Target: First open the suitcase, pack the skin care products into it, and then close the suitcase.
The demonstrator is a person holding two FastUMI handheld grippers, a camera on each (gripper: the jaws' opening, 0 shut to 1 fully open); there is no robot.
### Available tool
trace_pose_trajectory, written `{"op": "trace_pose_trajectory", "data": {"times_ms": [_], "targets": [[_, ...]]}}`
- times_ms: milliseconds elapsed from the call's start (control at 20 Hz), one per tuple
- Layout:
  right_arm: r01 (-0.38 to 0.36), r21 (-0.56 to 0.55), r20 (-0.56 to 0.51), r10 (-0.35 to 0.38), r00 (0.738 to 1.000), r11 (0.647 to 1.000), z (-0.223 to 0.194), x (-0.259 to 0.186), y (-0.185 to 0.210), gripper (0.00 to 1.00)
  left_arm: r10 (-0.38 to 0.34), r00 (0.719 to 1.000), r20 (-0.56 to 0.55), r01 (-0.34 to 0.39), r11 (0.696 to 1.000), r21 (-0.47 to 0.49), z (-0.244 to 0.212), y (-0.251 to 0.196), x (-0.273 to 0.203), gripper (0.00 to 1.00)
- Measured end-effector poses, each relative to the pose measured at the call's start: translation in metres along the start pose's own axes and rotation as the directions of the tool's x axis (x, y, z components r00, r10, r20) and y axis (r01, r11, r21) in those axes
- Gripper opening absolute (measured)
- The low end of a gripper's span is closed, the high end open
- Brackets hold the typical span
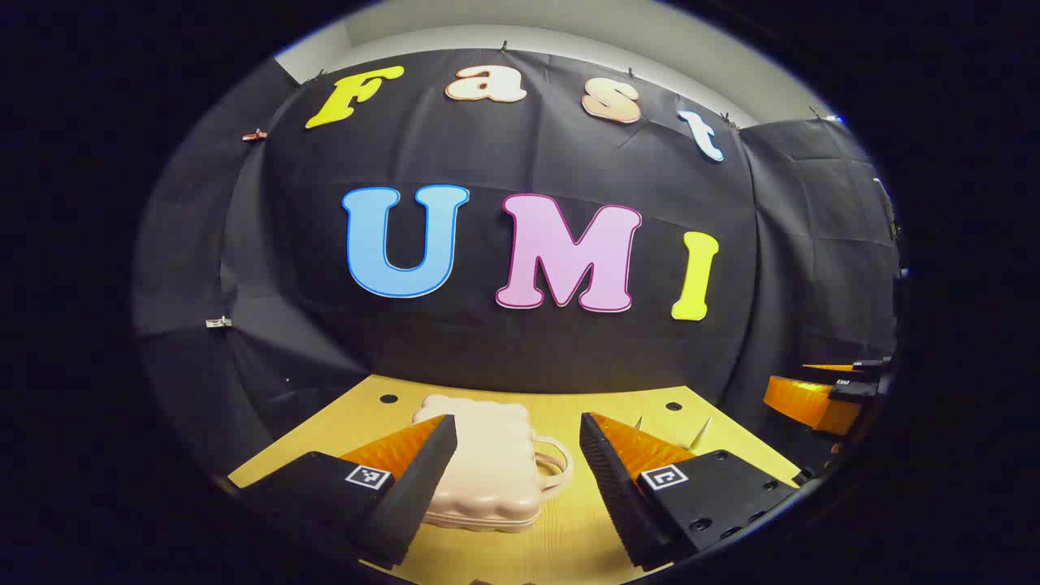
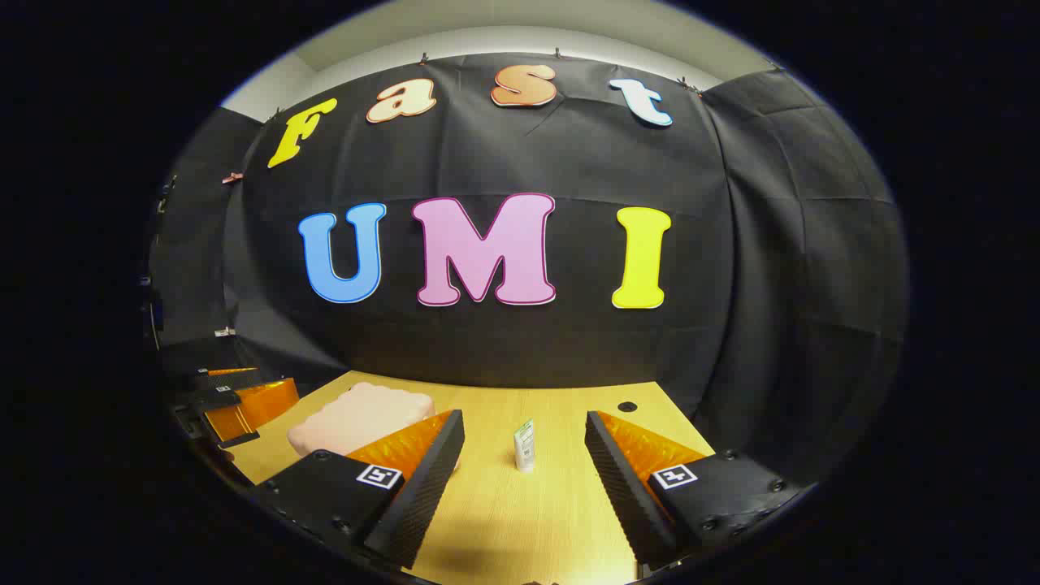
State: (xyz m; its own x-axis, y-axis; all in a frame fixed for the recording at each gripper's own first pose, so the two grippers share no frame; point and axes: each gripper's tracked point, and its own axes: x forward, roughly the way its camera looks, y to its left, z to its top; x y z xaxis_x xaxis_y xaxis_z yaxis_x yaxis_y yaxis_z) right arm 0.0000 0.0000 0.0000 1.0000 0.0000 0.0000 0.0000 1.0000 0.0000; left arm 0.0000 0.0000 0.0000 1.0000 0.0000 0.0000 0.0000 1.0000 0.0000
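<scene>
Even overhead light, fisheye-warped edges.

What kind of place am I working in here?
Likely a staged recording booth, not a home: black cloth wall hung behind, a bare wooden table with drilled holes, holding just a closed pink suitcase and a small tube.

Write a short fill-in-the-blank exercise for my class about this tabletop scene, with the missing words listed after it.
1. The pink suitcase lies on the wooden table with its lid ____.
2. The small skin care tube stands ____ on the table.
3. The left gripper has its two fingers ____.
4. The right gripper points toward the ____.

Missing words: closed; upright; open; tube
</scene>
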Motion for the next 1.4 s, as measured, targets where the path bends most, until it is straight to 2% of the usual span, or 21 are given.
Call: {"op": "trace_pose_trajectory", "data": {"times_ms": [250,500,900,1150,1300,1400], "targets": [[-0.003,0.007,-0.005,0.003,1.000,1.000,-0.010,0.009,-0.018,0.95,0.007,1.000,-0.019,-0.006,0.999,0.034,-0.010,-0.009,0.013,0.96],[0.017,0.039,-0.021,-0.016,1.000,0.999,-0.013,0.021,-0.038,0.96,0.002,0.999,-0.046,-0.001,1.000,0.025,-0.017,-0.021,0.028,0.96],[0.004,0.037,-0.025,-0.003,1.000,0.999,-0.017,0.046,-0.048,0.97,0.007,0.997,-0.072,-0.004,0.999,0.042,-0.022,-0.031,0.053,0.96],[0.016,0.041,-0.016,-0.015,1.000,0.999,-0.012,0.061,-0.065,0.97,-0.071,0.989,-0.129,0.077,0.996,0.042,-0.042,-0.068,0.094,0.96],[0.023,0.039,-0.024,-0.022,0.999,0.999,-0.016,0.068,-0.076,0.97,-0.117,0.974,-0.196,0.125,0.992,0.033,-0.065,-0.096,0.127,0.96],[0.025,0.020,-0.035,-0.024,0.999,0.999,-0.023,0.071,-0.083,0.97,-0.121,0.961,-0.249,0.133,0.991,0.032,-0.089,-0.107,0.150,0.96]]}}
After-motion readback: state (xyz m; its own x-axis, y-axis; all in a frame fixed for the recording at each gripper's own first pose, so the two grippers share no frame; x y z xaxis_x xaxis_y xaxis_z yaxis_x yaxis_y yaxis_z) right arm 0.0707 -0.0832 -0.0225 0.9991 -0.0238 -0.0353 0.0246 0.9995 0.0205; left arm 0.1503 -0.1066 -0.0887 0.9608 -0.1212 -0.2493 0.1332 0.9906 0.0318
